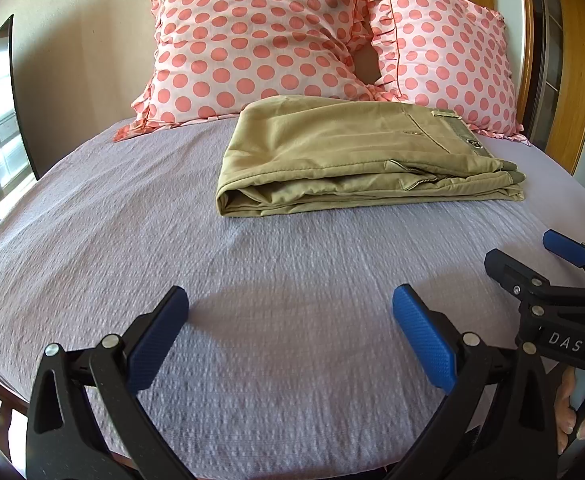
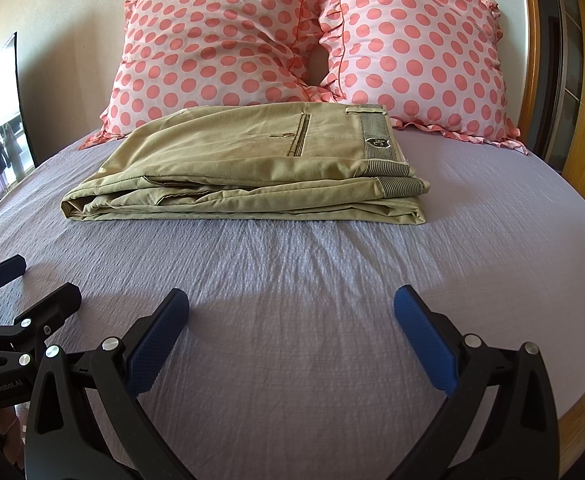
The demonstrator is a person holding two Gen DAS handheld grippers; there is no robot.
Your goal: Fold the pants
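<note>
The khaki pants point(image 1: 366, 156) are seen folded into a compact, layered rectangle on the bed point(image 1: 252, 288), which is covered by a lilac textured sheet. The bundle is placed toward the head edge of the bed, just in front of two pink pillows point(image 2: 220, 40) patterned with coral dots; the far edge of the pants lies close to the pillows' ruffled hems, and whether they touch cannot be told. In the right wrist view, the striped inner waistband point(image 2: 378, 136) with a small dark label is shown on the right end of the bundle, and a welt pocket is visible on the top layer. The stacked folded edges are turned toward the cameras.

The left gripper point(image 1: 290, 312) is held over the near part of the bed, well apart from the pants. Its jaws are spread wide, with nothing between the blue pads point(image 1: 424, 344). The right gripper point(image 2: 291, 314) is held likewise over the near part of the sheet, its jaws also spread wide and holding nothing. Each gripper is caught at the edge of the other's view, the two being side by side. A wooden headboard point(image 2: 528, 48) is seen behind the right-hand pillow, and a window is visible at the far left.
</note>
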